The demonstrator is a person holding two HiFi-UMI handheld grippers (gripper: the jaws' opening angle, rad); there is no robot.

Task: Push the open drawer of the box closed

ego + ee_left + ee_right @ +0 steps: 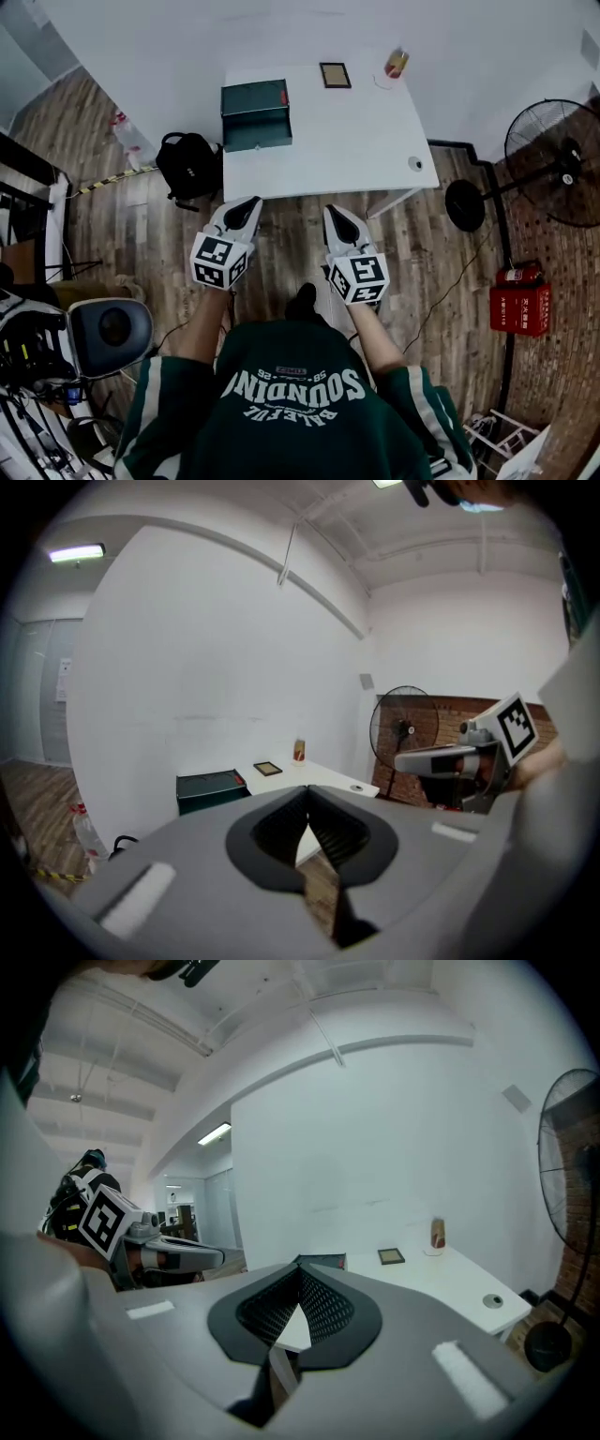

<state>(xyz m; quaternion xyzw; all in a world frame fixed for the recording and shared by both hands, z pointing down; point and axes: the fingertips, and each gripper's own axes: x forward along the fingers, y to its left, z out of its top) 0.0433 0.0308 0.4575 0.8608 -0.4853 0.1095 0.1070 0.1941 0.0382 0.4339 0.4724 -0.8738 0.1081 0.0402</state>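
A dark green box (255,101) stands at the far left of the white table (347,141), with its drawer (257,133) pulled out toward me. Both grippers hang over the wooden floor, short of the table's near edge and well away from the box. My left gripper (250,203) is shut with nothing in it, and my right gripper (335,213) is likewise shut and empty. In the left gripper view the box (210,787) sits beyond the closed tips (307,791). In the right gripper view the box (323,1262) peeks just over the closed tips (300,1266).
On the table are a small picture frame (335,75), a can (397,64) and a round cable hole (415,163). A black backpack (187,163) lies on the floor left of the table. A standing fan (553,161) and a red crate (518,302) are at the right.
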